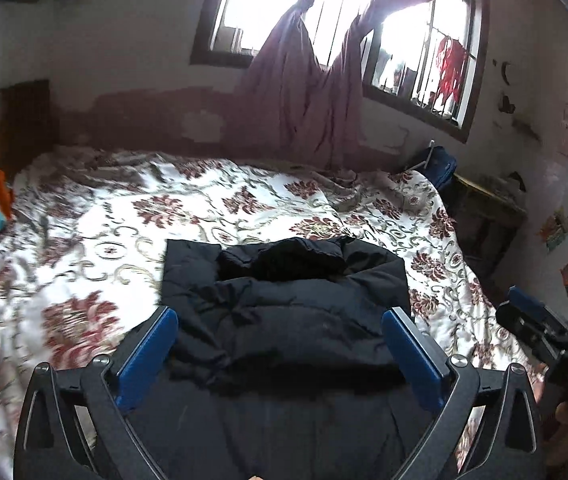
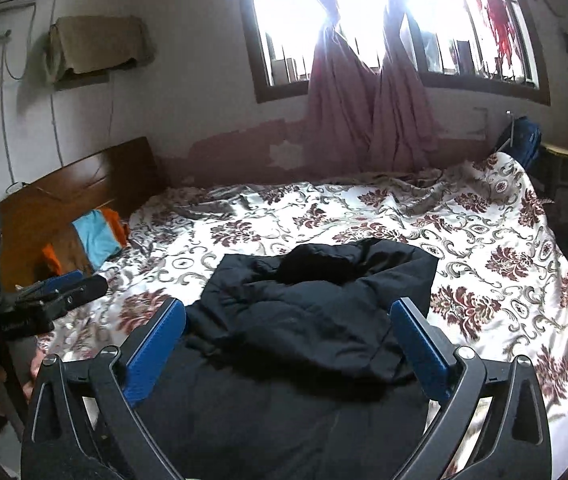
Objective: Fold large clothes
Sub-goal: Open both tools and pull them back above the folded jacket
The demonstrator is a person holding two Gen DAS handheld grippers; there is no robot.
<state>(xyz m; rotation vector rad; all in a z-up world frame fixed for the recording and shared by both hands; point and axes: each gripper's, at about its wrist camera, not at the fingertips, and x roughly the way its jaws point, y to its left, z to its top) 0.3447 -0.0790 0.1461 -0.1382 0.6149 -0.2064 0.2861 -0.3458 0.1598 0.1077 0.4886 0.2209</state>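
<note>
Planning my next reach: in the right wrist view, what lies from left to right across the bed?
Left gripper → orange and blue clothes → black jacket → bare floral bedspread.

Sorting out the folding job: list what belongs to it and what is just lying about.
Job:
black jacket, bunched on the bedspread
left gripper, open
right gripper, open

Lying about:
blue and orange clothes by the headboard
curtains
blue bag
</note>
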